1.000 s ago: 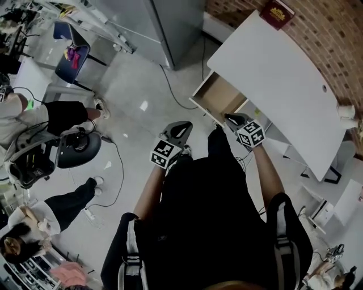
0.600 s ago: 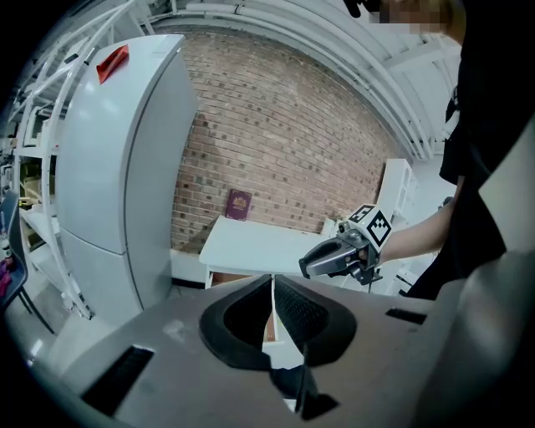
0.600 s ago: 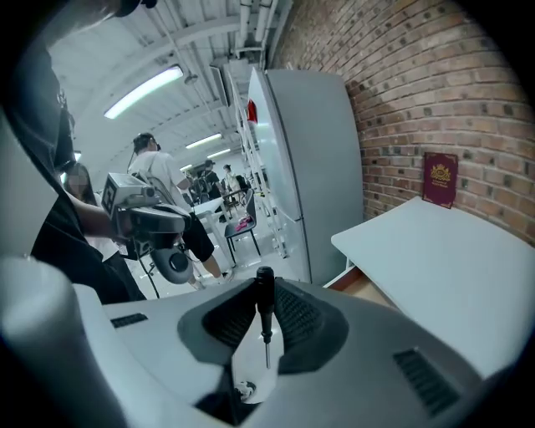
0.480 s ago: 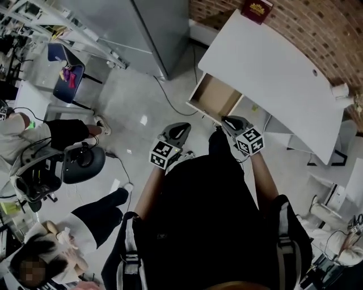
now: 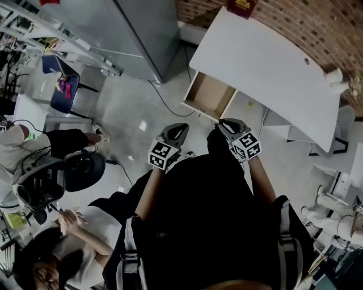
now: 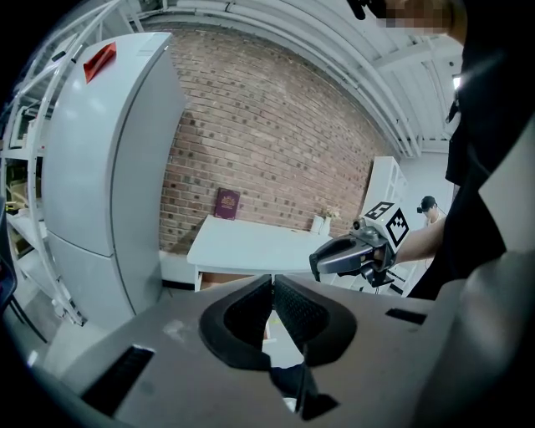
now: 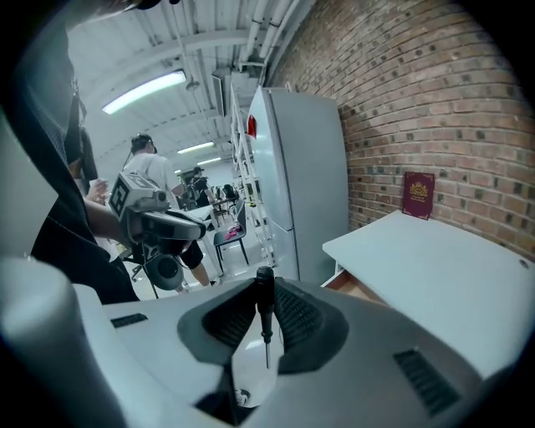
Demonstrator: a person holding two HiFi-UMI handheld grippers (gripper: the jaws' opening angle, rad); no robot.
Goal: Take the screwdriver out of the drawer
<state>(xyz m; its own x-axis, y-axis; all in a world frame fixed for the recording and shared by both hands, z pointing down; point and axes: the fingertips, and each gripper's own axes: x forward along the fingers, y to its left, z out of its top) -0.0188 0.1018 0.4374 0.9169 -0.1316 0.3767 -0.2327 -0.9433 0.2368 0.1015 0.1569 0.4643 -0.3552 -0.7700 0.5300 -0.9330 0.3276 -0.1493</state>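
A thin screwdriver [image 7: 264, 311] with a black handle stands upright between the jaws of my right gripper [image 7: 264, 288], handle up and shaft pointing down. In the head view that right gripper [image 5: 226, 122] hovers in front of my body, short of the open wooden drawer [image 5: 211, 95] under the white table [image 5: 266, 56]. What shows of the drawer looks bare. My left gripper [image 5: 179, 129] hangs beside it over the floor. Its jaws [image 6: 272, 286] are shut with nothing between them. Each gripper shows in the other's view: the right gripper [image 6: 347, 255], the left gripper [image 7: 159, 219].
A tall grey fridge [image 5: 142, 28] stands left of the table against the brick wall [image 5: 295, 17]. A dark red book [image 5: 241, 7] lies on the table's far end. A cable [image 5: 164, 102] runs over the floor. Seated people and office chairs [image 5: 79, 170] fill the left.
The table and open drawer have slid up and left in the head view and look farther off. Both grippers stay in front of my body. A person at lower left has shifted.
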